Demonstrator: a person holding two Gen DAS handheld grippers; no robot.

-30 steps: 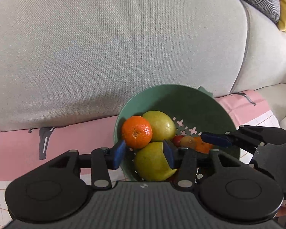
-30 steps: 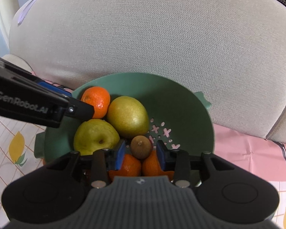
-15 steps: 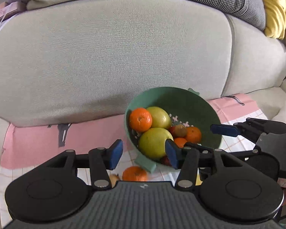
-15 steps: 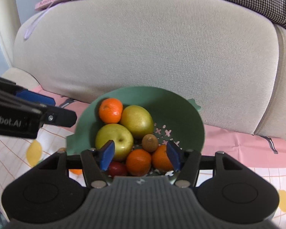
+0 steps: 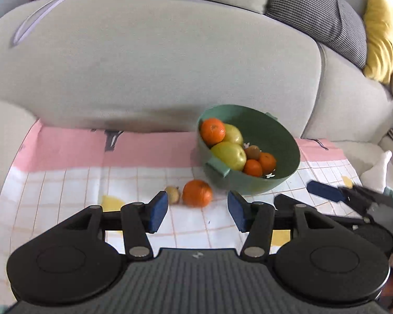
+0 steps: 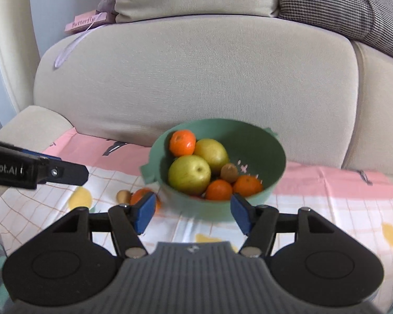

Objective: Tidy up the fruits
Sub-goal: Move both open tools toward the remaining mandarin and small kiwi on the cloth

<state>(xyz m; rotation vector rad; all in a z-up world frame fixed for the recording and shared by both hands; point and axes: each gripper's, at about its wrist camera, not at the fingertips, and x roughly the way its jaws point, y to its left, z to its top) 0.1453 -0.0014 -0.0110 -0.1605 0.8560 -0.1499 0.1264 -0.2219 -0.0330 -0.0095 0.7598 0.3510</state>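
A green bowl point(image 5: 272, 183) point(image 6: 259, 141) sits on a checked cloth on the sofa seat. It holds several fruits: oranges point(image 6: 182, 142), two yellow-green pears point(image 6: 189, 174) and a kiwi point(image 6: 229, 172). On the cloth left of the bowl lie a loose orange point(image 5: 197, 193) point(image 6: 138, 196) and a small brown fruit point(image 5: 173, 193) point(image 6: 123, 196). My left gripper point(image 5: 197, 210) is open and empty, just short of the loose orange. My right gripper point(image 6: 192, 212) is open and empty, in front of the bowl.
The grey sofa backrest point(image 5: 157, 65) rises right behind the bowl. A checked cushion point(image 5: 317, 10) and a yellow cushion point(image 5: 382, 39) lie at the upper right. A pink box point(image 6: 87, 22) rests on the backrest. The cloth point(image 5: 65, 183) spreads left of the fruits.
Both grippers have pulled back from the bowl and opened wider. The bowl now looks smaller and farther. The loose orange and the small brown fruit on the cloth have come into view.
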